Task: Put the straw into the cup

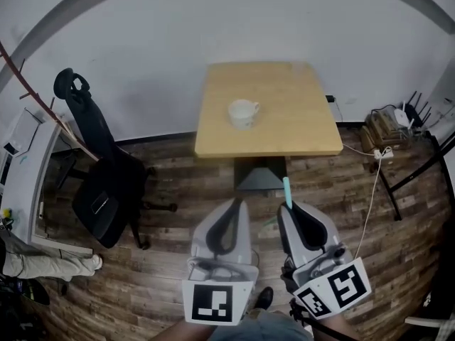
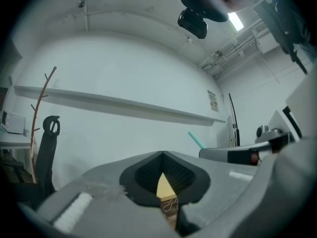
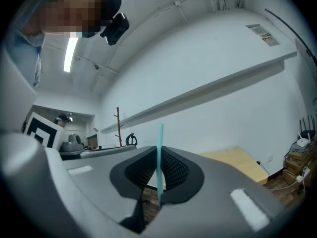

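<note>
I hold the right gripper (image 1: 288,206) low over the wooden floor (image 1: 170,183), short of the counter (image 1: 298,119). Its fingers (image 3: 176,171) are pressed shut on a teal straw (image 3: 159,157). The straw stands upright between the ribbed pads and sticks out past the fingertips. In the head view its free end points toward the near edge of the counter.

The left gripper (image 1: 238,204) sits just beside the right one, also over the floor. Its fingers (image 2: 185,176) meet at the tips with nothing held between them. Behind the tips a small gap shows a corner of the counter.

The white cup (image 1: 243,112) stands upright near the middle of the pale wood counter, handle to the right, well apart from both grippers and from the straw. The straw is not in the cup.

A black office chair (image 1: 106,183) stands to the left of the counter, against the white wall (image 1: 142,34). Cables and boxes lie on the floor at the far right.
</note>
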The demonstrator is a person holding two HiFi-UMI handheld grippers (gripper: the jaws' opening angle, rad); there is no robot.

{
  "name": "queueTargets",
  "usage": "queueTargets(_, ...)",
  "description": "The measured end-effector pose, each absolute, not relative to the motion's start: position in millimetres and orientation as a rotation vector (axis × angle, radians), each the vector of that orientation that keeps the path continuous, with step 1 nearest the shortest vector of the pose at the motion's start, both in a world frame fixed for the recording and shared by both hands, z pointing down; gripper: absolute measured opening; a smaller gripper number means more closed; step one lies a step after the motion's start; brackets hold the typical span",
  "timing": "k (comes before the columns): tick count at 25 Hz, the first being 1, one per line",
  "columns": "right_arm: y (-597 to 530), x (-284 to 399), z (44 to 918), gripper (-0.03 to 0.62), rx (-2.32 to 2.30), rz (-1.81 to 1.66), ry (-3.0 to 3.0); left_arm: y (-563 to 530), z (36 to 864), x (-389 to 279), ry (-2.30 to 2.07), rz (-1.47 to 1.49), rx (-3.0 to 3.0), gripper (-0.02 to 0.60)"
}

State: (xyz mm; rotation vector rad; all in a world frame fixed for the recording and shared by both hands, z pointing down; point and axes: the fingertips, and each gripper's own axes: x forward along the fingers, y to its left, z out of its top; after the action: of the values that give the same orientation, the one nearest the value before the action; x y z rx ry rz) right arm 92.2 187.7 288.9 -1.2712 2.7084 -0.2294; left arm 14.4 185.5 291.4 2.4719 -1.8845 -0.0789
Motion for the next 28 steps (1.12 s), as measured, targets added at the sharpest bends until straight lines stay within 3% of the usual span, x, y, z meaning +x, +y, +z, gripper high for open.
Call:
queueTargets(15,62,32,244,0.031,-1.338,-0.076,2.656,51,252,-44,-1.822,-0.224,2.588,0.017)
queueTargets(28,6,36,255,0.031,-1.4,-0.107,2.646,-4,274,-43,-1.765,-0.177,2.563,0.017)
